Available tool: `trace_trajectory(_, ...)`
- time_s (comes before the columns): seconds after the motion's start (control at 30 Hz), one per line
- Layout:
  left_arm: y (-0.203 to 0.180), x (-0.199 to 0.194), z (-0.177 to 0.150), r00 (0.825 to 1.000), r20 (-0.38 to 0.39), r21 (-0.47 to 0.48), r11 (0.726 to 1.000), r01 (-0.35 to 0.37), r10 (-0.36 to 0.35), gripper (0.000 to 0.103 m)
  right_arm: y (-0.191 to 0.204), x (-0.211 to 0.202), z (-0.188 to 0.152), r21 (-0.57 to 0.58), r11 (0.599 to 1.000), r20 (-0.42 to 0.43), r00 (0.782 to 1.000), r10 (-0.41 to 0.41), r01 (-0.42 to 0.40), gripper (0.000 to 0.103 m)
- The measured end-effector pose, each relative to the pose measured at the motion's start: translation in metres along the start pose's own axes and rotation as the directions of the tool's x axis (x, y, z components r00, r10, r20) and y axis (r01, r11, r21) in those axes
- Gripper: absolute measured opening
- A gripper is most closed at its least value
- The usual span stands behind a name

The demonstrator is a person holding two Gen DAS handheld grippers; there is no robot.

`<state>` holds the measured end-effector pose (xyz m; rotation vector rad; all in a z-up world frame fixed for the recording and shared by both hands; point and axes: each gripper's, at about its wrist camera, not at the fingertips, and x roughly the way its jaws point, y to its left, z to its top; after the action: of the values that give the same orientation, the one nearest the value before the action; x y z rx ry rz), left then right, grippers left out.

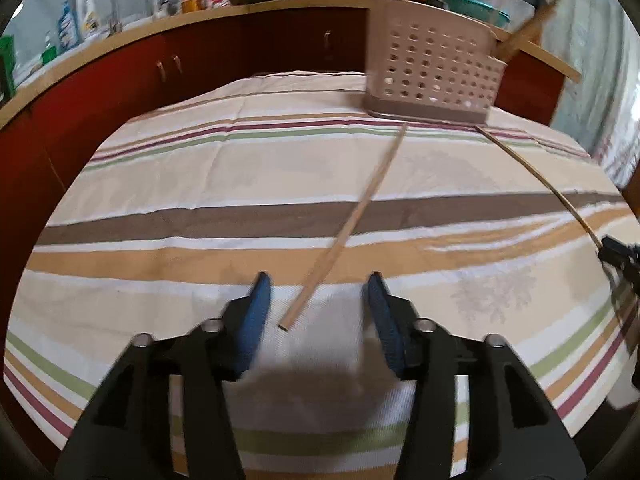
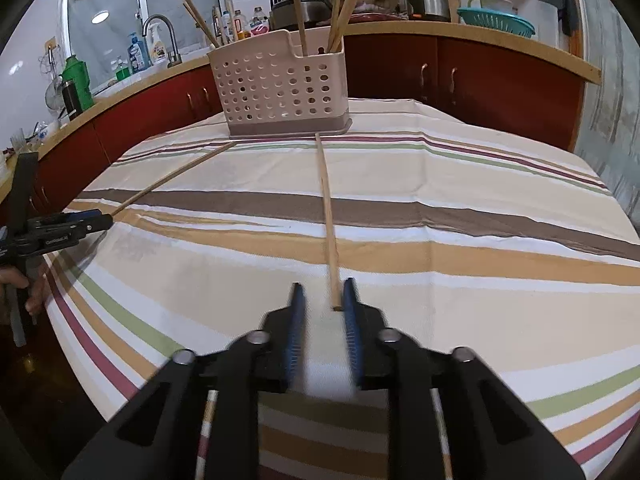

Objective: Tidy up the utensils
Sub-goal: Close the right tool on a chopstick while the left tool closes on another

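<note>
On the striped cloth [image 2: 440, 280], two loose chopsticks are lying with their far ends pointing at the holder [image 2: 280, 88] at the table's back, where several others [image 2: 298, 8] are already standing upright. That probably explains the layout, since each near end is lying towards the person for an easy pick-up.

The left claw [image 1: 318, 278] is tilting down over the near end of the left stick [image 1: 352, 216]. Its jaws are standing apart and straddling that end without touching it, so the stick is lying free on the cloth.

The right claw [image 2: 322, 286] is holding its jaws nearly together around the near end of the right stick [image 2: 328, 216]. The end is sitting against one pad, with cloth showing beside the other, so a firm pinch looks doubtful. This stick is also resting flat on the cloth, just short of the holder.
</note>
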<state>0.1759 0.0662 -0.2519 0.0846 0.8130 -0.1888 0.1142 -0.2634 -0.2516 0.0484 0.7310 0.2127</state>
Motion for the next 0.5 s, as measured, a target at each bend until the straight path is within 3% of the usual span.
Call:
trace_trajectory(0.03, -0.002, -0.001, -0.001, 1.0, 0.003, 0.005, 1.0, 0.009, -0.009, 0.029, 0.0, 0.0, -0.001, 0.006, 1.0, 0.002, 1.0, 0.008, -0.008, 0.006)
trace_trajectory(0.1, -0.008, -0.002, -0.002, 1.0, 0.01, 0.021, 1.0, 0.014, -0.014, 0.019, 0.002, 0.0, -0.002, 0.008, 1.0, 0.008, 1.0, 0.003, -0.003, 0.006)
trace_trajectory(0.13, -0.01, -0.002, -0.003, 1.0, 0.012, 0.025, 0.999, 0.024, -0.024, 0.009, 0.003, -0.001, -0.002, 0.007, 1.0, 0.01, 1.0, 0.004, -0.004, 0.006)
trace_trajectory(0.27, -0.018, -0.006, -0.005, 1.0, 0.027, 0.039, 0.999, 0.011, -0.012, 0.007, 0.007, -0.008, -0.003, 0.002, 1.0, 0.03, 1.0, 0.007, -0.007, 0.006)
trace_trajectory(0.5, -0.027, -0.048, 0.004, 0.985, 0.174, 0.044, 0.999, -0.025, 0.017, 0.007, 0.009, -0.043, 0.014, 0.001, 1.0, 0.146, 0.989, -0.008, 0.008, 0.006)
